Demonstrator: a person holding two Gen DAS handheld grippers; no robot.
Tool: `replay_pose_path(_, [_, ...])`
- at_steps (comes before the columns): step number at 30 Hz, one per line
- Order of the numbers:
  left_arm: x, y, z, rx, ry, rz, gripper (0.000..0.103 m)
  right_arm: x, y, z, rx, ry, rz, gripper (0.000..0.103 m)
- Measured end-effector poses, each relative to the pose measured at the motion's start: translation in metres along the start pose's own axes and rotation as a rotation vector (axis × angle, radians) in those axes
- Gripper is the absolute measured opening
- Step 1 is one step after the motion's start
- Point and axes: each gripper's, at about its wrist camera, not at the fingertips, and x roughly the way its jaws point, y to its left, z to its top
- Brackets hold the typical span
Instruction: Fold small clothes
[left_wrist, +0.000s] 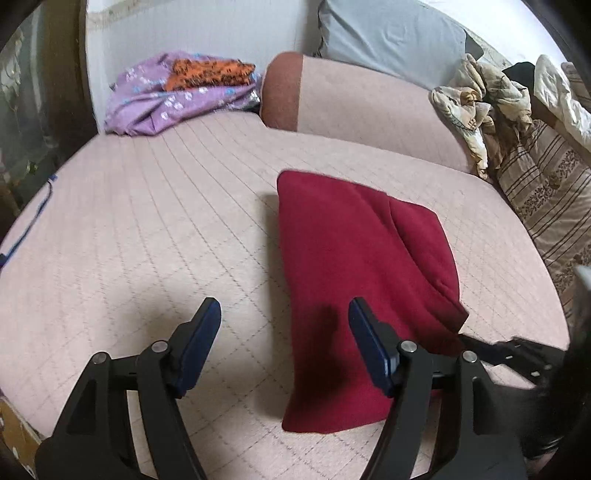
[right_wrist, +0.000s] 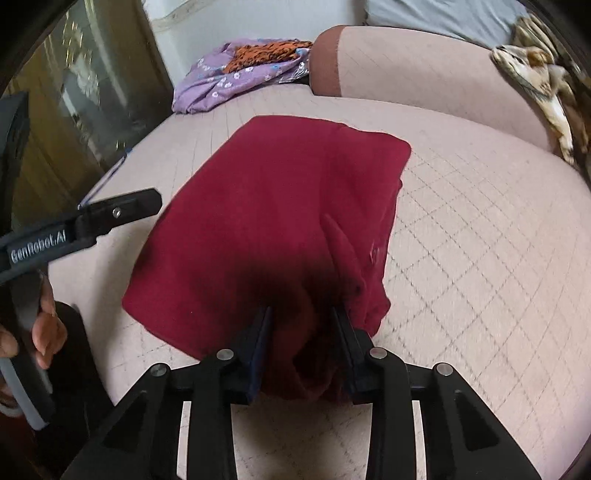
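Observation:
A dark red garment (left_wrist: 354, 280) lies folded on the pink quilted mattress (left_wrist: 147, 229). My left gripper (left_wrist: 284, 317) is open and empty above the garment's near left edge. In the right wrist view the red garment (right_wrist: 266, 206) fills the middle. My right gripper (right_wrist: 303, 321) has its jaws around a bunched near edge of the garment, with cloth between the pads. The left gripper (right_wrist: 122, 214) also shows at the left of that view, held by a hand.
A purple floral cloth with an orange patterned piece (left_wrist: 184, 88) lies at the far corner. A pink bolster (left_wrist: 354, 99) and a grey pillow (left_wrist: 391, 33) sit at the back. Crumpled beige bedding (left_wrist: 487, 99) and a striped cushion (left_wrist: 546, 192) are on the right.

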Motion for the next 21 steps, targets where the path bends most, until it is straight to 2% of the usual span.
replay_pose_path(2, [-0.009, 0.001, 0.0, -0.001, -0.032, 0.006, 0.071, -0.016, 0.0, 0.003, 0.026, -0.036, 0.012, 0.041])
replay_pose_path(4, [-0.015, 0.002, 0.002, -0.006, -0.053, 0.008, 0.071, -0.036, 0.003, 0.005, 0.027, -0.091, 0.004, 0.062])
replay_pose_path(6, [-0.022, 0.004, 0.003, -0.017, -0.073, 0.012, 0.071, -0.051, 0.012, 0.01, 0.005, -0.142, -0.038, 0.071])
replay_pose_path(8, [-0.027, 0.004, 0.005, -0.024, -0.088, 0.017, 0.071, -0.059, 0.021, 0.015, -0.015, -0.177, -0.081, 0.073])
replay_pose_path(10, [-0.033, 0.004, 0.008, -0.028, -0.107, 0.02, 0.071, -0.062, 0.028, 0.021, -0.022, -0.207, -0.121, 0.082])
replay_pose_path(14, [-0.046, 0.004, 0.009, -0.018, -0.138, 0.019, 0.072, -0.067, 0.034, 0.022, -0.008, -0.254, -0.145, 0.086])
replay_pose_path(21, [-0.059, 0.001, 0.01, 0.016, -0.194, 0.054, 0.076, -0.065, 0.032, 0.021, 0.021, -0.248, -0.147, 0.087])
